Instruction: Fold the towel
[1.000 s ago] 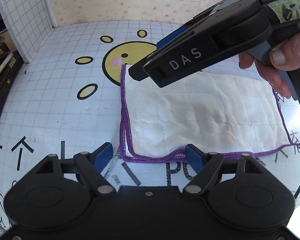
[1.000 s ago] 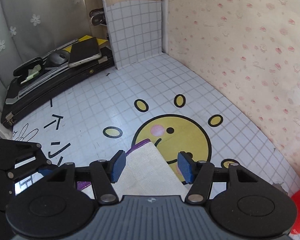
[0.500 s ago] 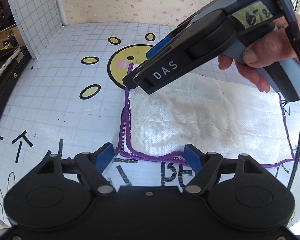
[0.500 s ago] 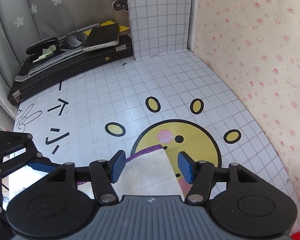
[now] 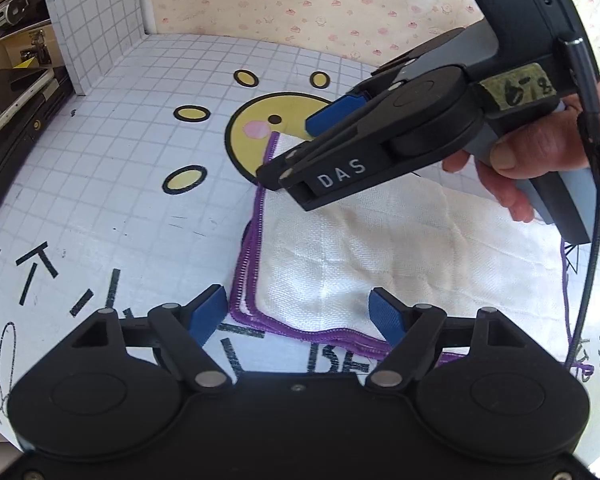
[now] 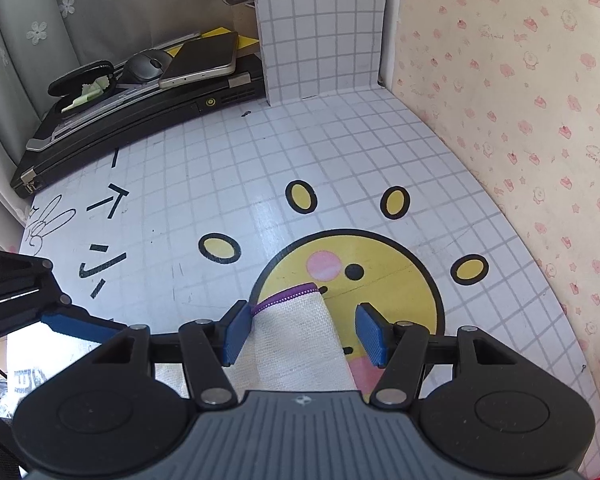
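Hovering wide-open above the folded towel [image 5: 380,256], left tongs [image 5: 300,312] and right tongs [image 6: 302,334] grip nothing.

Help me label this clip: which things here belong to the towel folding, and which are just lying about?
Job:
towel, white with purple hem
left gripper, open
right gripper, open

Lying about:
laptop
mouse
phone
glasses case
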The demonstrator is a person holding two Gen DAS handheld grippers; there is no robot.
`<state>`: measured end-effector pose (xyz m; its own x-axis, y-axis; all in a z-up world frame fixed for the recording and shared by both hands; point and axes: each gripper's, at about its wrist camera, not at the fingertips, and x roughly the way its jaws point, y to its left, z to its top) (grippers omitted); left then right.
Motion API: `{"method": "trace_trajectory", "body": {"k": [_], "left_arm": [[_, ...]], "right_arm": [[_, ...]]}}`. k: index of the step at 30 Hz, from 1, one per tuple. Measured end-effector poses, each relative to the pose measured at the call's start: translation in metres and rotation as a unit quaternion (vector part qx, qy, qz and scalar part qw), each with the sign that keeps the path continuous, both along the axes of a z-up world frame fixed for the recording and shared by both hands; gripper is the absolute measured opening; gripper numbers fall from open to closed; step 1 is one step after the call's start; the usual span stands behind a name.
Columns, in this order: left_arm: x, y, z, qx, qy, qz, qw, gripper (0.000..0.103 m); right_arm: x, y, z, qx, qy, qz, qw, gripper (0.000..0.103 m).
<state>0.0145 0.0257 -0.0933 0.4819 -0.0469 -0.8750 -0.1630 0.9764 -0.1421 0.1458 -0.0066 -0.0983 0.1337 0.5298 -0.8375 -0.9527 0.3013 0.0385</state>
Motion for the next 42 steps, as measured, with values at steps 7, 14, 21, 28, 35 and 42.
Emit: {"method": "trace_trajectory", "body": {"k": [7, 14, 21, 28, 35, 42], "left_arm": [[-0.001, 0.0, 0.004, -0.005, -0.006, -0.004, 1.0, 0.048], [-0.001, 0.01, 0.004, -0.03, -0.004, 0.011, 0.9995, 0.042], [-0.007, 0.018, 0.008, -0.04, -0.012, 0.043, 0.9982, 0.066], [-0.015, 0.039, 0.009, -0.072, -0.013, 0.111, 0.9911, 0.066], [-0.008, 0.032, 0.007, -0.046, -0.007, 0.096, 0.9943, 0.062], [-0.002, 0.026, 0.004, -0.023, 0.0, 0.082, 0.9964, 0.023]], "right_arm": [[0.001, 0.0, -0.001, 0.003, -0.003, 0.012, 1.0, 0.057], [0.004, 0.004, -0.001, -0.005, 0.001, 0.014, 1.0, 0.058], [0.002, 0.005, -0.001, -0.012, -0.005, 0.023, 1.0, 0.058], [0.003, 0.003, -0.001, -0.008, -0.002, 0.019, 1.0, 0.059], [0.002, 0.004, -0.001, -0.008, -0.003, 0.019, 1.0, 0.059], [0.003, 0.001, -0.001, -0.004, -0.005, 0.023, 1.0, 0.059]]}}
